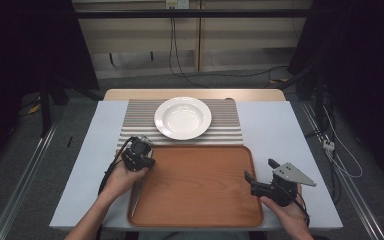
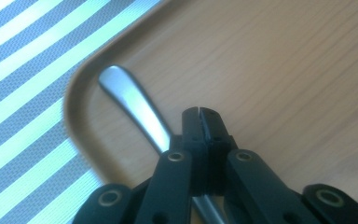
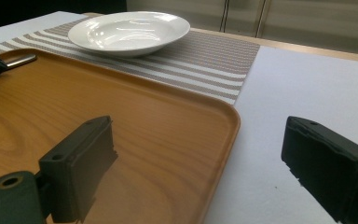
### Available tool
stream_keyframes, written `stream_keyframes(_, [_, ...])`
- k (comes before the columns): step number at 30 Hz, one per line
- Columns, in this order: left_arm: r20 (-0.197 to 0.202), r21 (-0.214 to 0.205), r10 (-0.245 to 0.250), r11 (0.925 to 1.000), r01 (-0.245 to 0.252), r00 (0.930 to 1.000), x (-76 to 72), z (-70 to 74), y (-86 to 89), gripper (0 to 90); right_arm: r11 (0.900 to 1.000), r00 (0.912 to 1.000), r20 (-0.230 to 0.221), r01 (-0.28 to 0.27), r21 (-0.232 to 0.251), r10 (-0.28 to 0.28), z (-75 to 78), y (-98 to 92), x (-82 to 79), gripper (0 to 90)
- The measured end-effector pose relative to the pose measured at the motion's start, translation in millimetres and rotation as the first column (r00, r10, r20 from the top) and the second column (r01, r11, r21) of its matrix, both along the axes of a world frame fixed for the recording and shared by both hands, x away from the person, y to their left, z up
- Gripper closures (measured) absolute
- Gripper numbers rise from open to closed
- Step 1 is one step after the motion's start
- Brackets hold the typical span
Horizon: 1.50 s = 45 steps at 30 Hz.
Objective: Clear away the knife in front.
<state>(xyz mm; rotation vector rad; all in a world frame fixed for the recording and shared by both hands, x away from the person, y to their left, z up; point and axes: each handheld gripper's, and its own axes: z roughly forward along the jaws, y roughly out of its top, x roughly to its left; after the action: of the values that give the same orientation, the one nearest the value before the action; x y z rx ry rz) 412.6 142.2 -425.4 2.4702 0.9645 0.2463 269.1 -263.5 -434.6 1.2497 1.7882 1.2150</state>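
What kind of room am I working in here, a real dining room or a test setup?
Most likely a lab or recording setup staged as a dining place: a white plate on a striped placemat and a wooden tray, but loose cables trail over the floor behind and dark curtains hang at the sides.

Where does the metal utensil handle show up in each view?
High view: the handle lies along the tray's left edge, below the left gripper.
Left gripper view: centre-left, handle beside the shut jaws.
Right gripper view: far left edge.
Shared landmark: the tray's corner near the striped mat.
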Motion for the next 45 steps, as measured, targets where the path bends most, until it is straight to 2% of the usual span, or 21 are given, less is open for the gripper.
stream_keyframes(2, [-0.017,-0.018,-0.003,0.9998,0.003,0.9999,1.6,-0.2,4.9,90.0,1.0000,1.0000,-0.001,0.000,0.001,0.000,-0.1,0.0,0.1,9.1])
stream_keyframes(7, [-0.015,-0.013,-0.010,0.9999,0.009,0.9998,1.6,0.0,5.3,90.0,1.0000,1.0000,0.000,-0.001,-0.001,0.001,0.1,0.3,-0.1,9.1])
stream_keyframes(11, [-0.020,-0.022,-0.013,0.9997,0.013,0.9997,1.4,-0.1,4.8,87.3,1.0000,1.0000,0.000,0.001,0.001,-0.001,0.1,0.0,0.1,9.1])
stream_keyframes(13, [-0.022,-0.041,-0.019,0.9990,0.018,0.9996,1.1,0.5,4.2,85.3,1.0000,1.0000,0.000,-0.002,-0.001,0.002,0.0,0.2,0.3,9.1])
stream_keyframes(16, [0.007,-0.073,-0.040,0.9965,0.040,0.9992,-0.5,4.1,3.3,79.9,1.0000,1.0000,0.000,-0.002,-0.002,0.002,0.0,0.4,0.6,9.1])
stream_keyframes(18, [0.019,-0.105,-0.040,0.9936,0.041,0.9990,-1.2,7.2,3.2,72.1,1.0000,1.0000,0.000,-0.002,-0.001,0.002,0.0,0.2,0.7,9.1])
stream_keyframes(19, [0.047,-0.113,-0.025,0.9931,0.030,0.9986,-2.3,10.1,3.1,67.4,1.0000,1.0000,0.000,-0.002,-0.001,0.002,0.0,0.2,0.7,9.1])
stream_keyframes(21, [0.067,-0.144,-0.006,0.9895,0.015,0.9977,-2.5,14.1,3.9,52.9,1.0000,1.0000,0.001,-0.001,0.001,0.001,0.2,0.2,0.5,9.1])
stream_keyframes(23, [0.108,-0.169,0.019,0.9857,-0.001,0.9940,-2.7,19.3,5.6,37.4,1.0000,1.0000,0.001,-0.001,0.000,0.001,0.1,0.1,0.5,9.1])
stream_keyframes(25, [0.129,-0.211,0.034,0.9774,-0.006,0.9911,-2.7,24.2,7.8,23.3,1.0000,1.0000,-0.002,0.004,0.004,-0.003,0.1,-0.1,0.8,9.1])
stream_keyframes(26, [0.130,-0.254,0.059,0.9670,-0.024,0.9898,-3.3,26.9,9.0,18.0,1.0000,1.0000,-0.001,0.004,0.003,-0.004,0.0,-0.2,1.0,9.1])
stream_keyframes(27, [0.122,-0.286,0.064,0.9578,-0.027,0.9905,-4.3,28.6,10.1,13.2,1.0000,1.0000,-0.002,0.004,0.004,-0.004,0.0,-0.3,1.5,9.1])
stream_keyframes(29, [0.126,-0.271,0.052,0.9626,-0.016,0.9907,-7.9,31.8,11.5,7.7,1.0000,1.0000,-0.003,0.004,0.003,-0.004,-0.2,0.1,2.1,9.1])
stream_keyframes(31, [0.145,-0.292,0.041,0.9565,0.003,0.9886,-12.4,36.0,14.3,7.1,1.0000,1.0000,-0.005,0.005,0.005,-0.005,-0.2,0.6,2.3,9.1])
stream_keyframes(32, [0.163,-0.294,0.031,0.9556,0.019,0.9861,-14.7,38.3,15.7,7.0,1.0000,1.0000,-0.005,0.007,0.004,-0.007,-0.3,0.8,2.5,9.1])
stream_keyframes(35, [0.181,-0.336,0.058,0.9419,0.006,0.9817,-22.1,42.5,17.9,6.9,1.0000,1.0000,-0.004,0.008,0.004,-0.008,-0.3,0.7,2.8,9.1])
stream_keyframes(37, [0.193,-0.350,0.062,0.9366,0.010,0.9792,-26.4,44.2,18.9,6.9,0.9999,0.9999,-0.005,0.009,0.005,-0.009,-0.3,0.6,2.6,9.1])
stream_keyframes(38, [0.204,-0.348,0.073,0.9374,0.003,0.9763,-28.3,45.0,18.9,7.0,0.9999,1.0000,-0.004,0.009,0.005,-0.009,-0.2,0.4,2.5,9.1])
stream_keyframes(41, [0.275,-0.340,0.105,0.9404,-0.005,0.9558,-37.0,47.6,19.2,7.1,0.9999,1.0000,-0.003,0.009,0.005,-0.009,0.1,0.1,2.1,9.1])
stream_keyframes(42, [0.295,-0.350,0.115,0.9368,-0.005,0.9486,-40.3,48.7,19.9,7.2,0.9999,1.0000,-0.001,0.009,0.005,-0.009,0.1,-0.2,1.9,9.1])
stream_keyframes(45, [0.343,-0.336,0.132,0.9419,-0.010,0.9302,-48.8,50.2,23.3,7.2,0.9999,0.9999,-0.002,0.011,0.007,-0.011,0.3,-0.8,1.5,9.1])
